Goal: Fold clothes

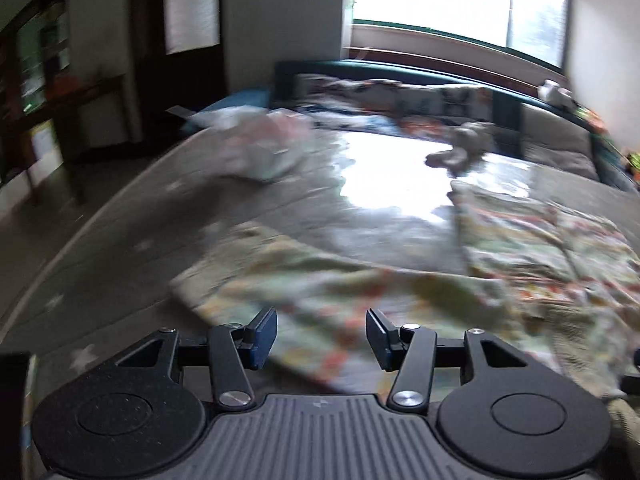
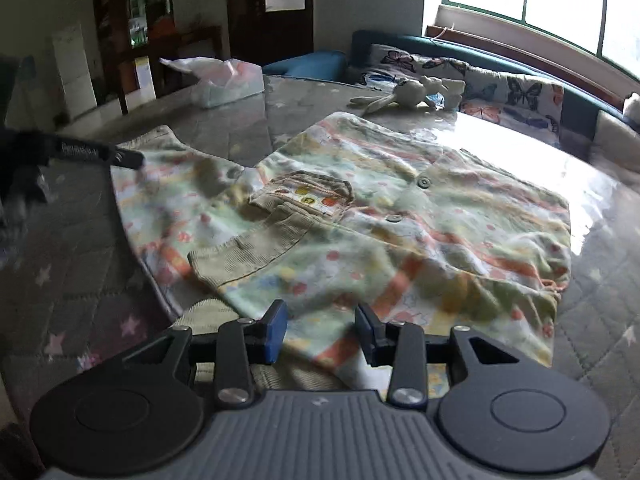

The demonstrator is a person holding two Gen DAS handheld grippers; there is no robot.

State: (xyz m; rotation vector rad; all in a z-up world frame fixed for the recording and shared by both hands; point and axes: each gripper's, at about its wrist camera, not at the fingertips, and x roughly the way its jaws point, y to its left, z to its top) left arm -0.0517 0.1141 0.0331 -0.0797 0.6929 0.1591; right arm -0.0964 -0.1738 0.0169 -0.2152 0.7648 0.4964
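A small patterned child's jacket (image 2: 360, 216) with pastel prints, buttons and a beige corduroy pocket lies spread on the grey star-print table cover (image 2: 80, 264). In the blurred left wrist view its sleeve (image 1: 320, 300) stretches toward me. My left gripper (image 1: 322, 338) is open, just above the sleeve end. My right gripper (image 2: 320, 330) is open over the jacket's near hem. The left gripper's dark body (image 2: 80, 156) shows at the left of the right wrist view, by the sleeve.
A white stuffed rabbit (image 2: 404, 94) lies at the table's far side. A clear plastic bag (image 2: 228, 80) sits at the far left. A blue sofa with butterfly cushions (image 2: 500, 84) runs under the window. Dark wooden furniture (image 2: 132, 40) stands at the left.
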